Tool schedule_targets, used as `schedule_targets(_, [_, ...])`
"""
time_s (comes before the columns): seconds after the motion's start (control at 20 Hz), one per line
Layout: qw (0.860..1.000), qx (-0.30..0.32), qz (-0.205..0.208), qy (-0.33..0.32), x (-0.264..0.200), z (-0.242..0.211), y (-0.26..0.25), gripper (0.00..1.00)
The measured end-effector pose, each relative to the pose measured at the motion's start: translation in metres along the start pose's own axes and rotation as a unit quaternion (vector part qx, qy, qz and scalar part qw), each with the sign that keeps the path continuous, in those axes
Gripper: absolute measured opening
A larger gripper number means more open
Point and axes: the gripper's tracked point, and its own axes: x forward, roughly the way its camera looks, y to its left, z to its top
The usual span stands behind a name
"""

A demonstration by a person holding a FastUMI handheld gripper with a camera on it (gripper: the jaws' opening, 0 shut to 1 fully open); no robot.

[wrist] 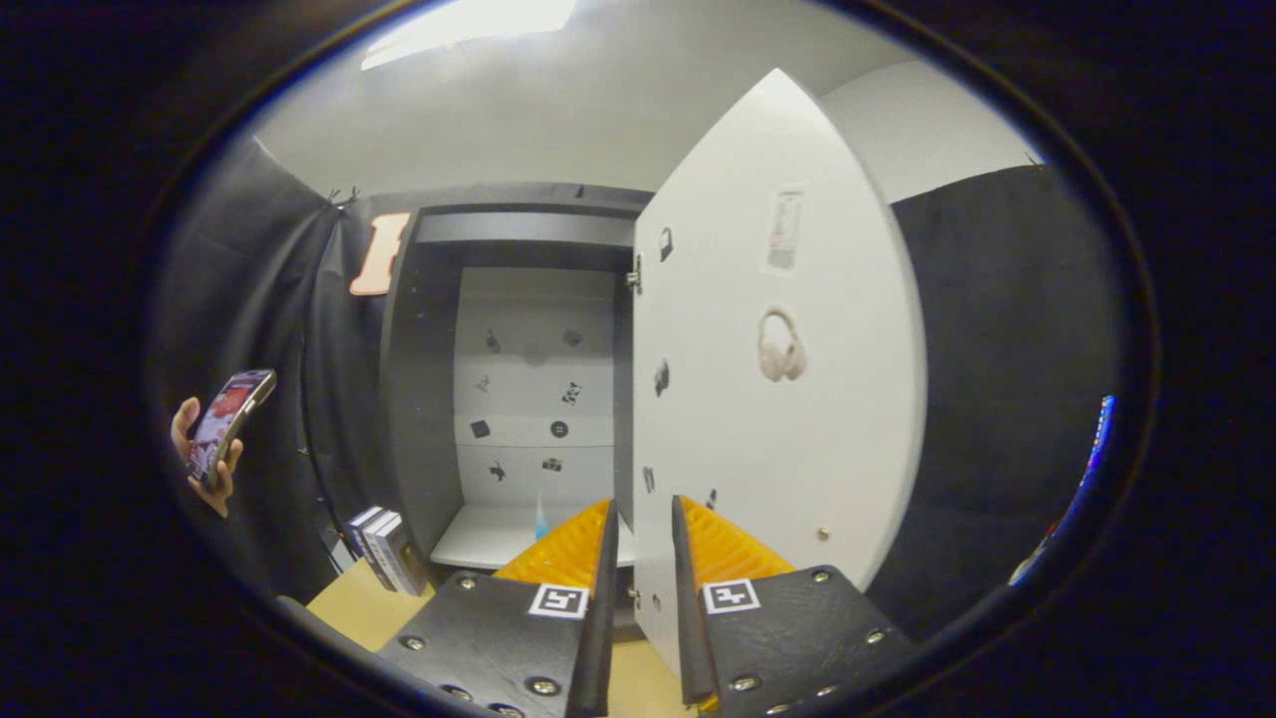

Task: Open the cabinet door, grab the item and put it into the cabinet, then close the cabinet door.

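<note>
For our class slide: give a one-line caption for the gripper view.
Open orange-fingered tool straddles the edge of the swung-open white cabinet door, grey cabinet beyond it.

The cabinet (518,379) stands tall ahead of the fingers, dark-framed with a pale back wall dotted with small dark stickers and a white shelf low down. Its white door (778,399) is swung wide open, hinged at the cabinet's right side, inner face showing with a headphone sticker and a label. A small blue item (541,519) stands upright on the shelf.
</note>
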Motion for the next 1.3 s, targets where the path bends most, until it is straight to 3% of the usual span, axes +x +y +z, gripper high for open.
schedule_targets(0.35, [0.997, 0.032, -0.076, -0.009, -0.062, 0.018, -0.08, 0.27])
schedule_targets(0.7, [0.988, 0.018, -0.154, 0.002, -0.06, 0.008, -0.151, 0.27])
schedule_targets(0.75, [0.988, 0.014, -0.151, 0.007, -0.054, 0.007, -0.153, 0.33])
schedule_targets(0.9, [0.988, -0.003, -0.156, 0.003, -0.039, 0.009, -0.162, 0.71])
schedule_targets(1.0, [0.988, -0.001, -0.152, 0.012, -0.03, 0.005, -0.163, 0.82])
schedule_targets(1.3, [0.993, 0.001, -0.119, 0.021, -0.029, 0.003, -0.155, 0.85])
